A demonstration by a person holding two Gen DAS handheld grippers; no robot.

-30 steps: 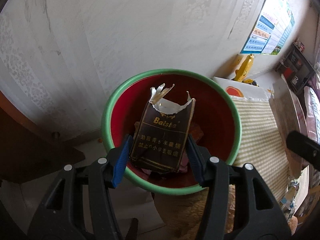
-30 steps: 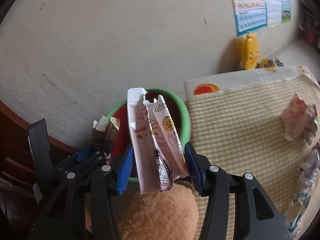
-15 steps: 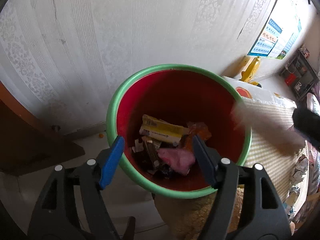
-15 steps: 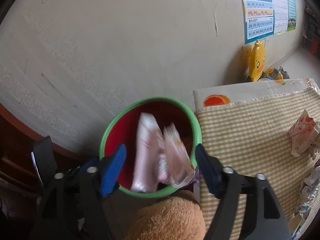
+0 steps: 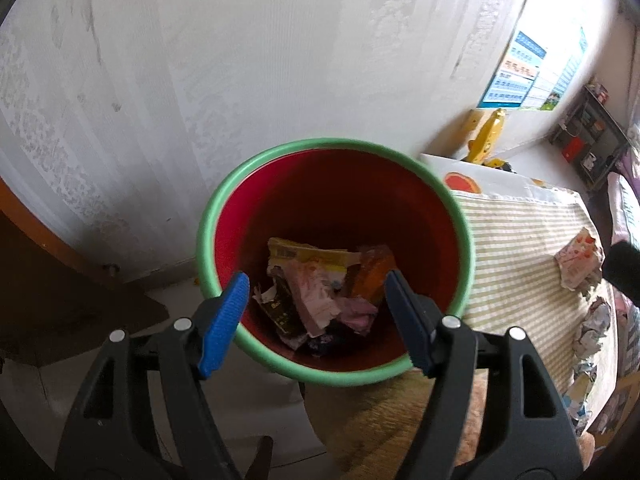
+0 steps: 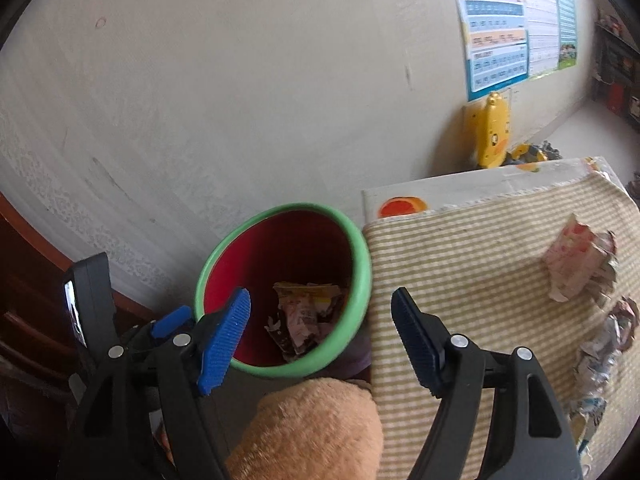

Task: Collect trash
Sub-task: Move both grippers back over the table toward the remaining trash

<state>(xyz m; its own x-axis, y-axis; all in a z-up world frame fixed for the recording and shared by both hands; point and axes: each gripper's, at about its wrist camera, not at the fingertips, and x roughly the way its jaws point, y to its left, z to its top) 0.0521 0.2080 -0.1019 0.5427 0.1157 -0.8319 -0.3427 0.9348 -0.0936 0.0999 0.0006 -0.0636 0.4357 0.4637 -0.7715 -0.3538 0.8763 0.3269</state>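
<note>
A red bin with a green rim [image 5: 256, 168] [image 6: 362, 264] stands by the wall, beside a striped cloth. Inside lie several wrappers: a pink torn packet [image 5: 316, 300] [image 6: 304, 320], a dark cigarette box [image 5: 280, 312] and a yellow wrapper [image 5: 308, 256]. My left gripper [image 5: 316, 316] is open and empty, held above the bin's near rim. My right gripper [image 6: 320, 332] is open and empty, above the bin's right rim. More crumpled wrappers [image 6: 576, 268] [image 5: 576, 260] lie on the cloth to the right.
A green-and-white striped cloth [image 6: 460, 264] [image 5: 516, 248] covers a low surface right of the bin. A brown plush toy [image 6: 312, 428] sits just below the grippers. A yellow toy [image 6: 494, 132] leans on the wall. Dark wooden furniture [image 5: 60, 280] stands at left.
Both grippers opened. The cigarette box fell from the left one and the pink packet from the right one into the bin. Both grippers have since pulled back a little.
</note>
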